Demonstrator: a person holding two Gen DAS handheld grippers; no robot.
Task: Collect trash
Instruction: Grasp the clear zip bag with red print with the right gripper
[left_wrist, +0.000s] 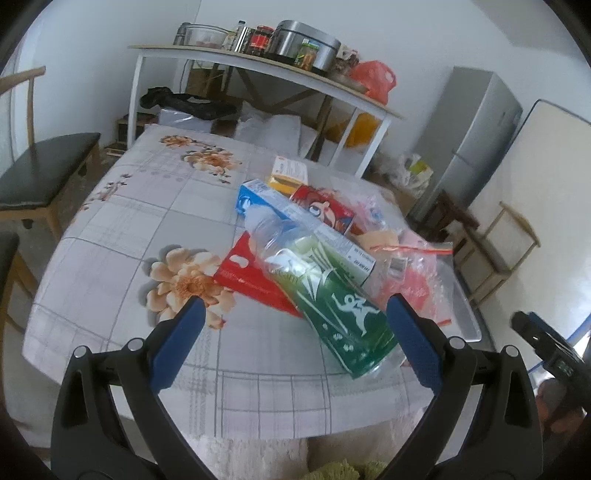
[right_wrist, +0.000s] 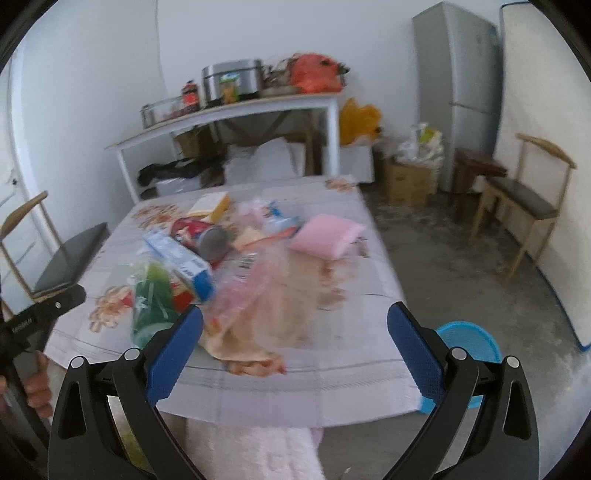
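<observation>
A: How far is the collecting getting?

B: By the look of it, barely starting. The trash is all sitting on the table (left_wrist: 110, 229) with the floral cloth: a crushed green bottle (left_wrist: 332, 306) is lying at the near edge of the heap, partly over a flat red packet (left_wrist: 240, 273), and a long blue-and-white box (left_wrist: 280, 214) is resting just behind the bottle.

A: And beyond the bottle?

B: A red cartoon box (left_wrist: 325, 210) and a yellow carton (left_wrist: 286, 173) are sitting farther back, with clear and pink plastic bags (left_wrist: 413, 273) spreading to the bottle's right. A pink pad (right_wrist: 325, 236) is lying on the far right.

A: What are the grippers doing?

B: The left gripper (left_wrist: 295, 343) is hovering with its jaws spread wide, the bottle's near end showing between them but untouched. The right gripper (right_wrist: 295, 343) is likewise gaping and carrying nothing, over the near table edge.

A: Where is it all going?

B: Probably the blue basket (right_wrist: 469, 339) standing on the floor right of the table; whether anything is in it, nobody can tell.
</observation>
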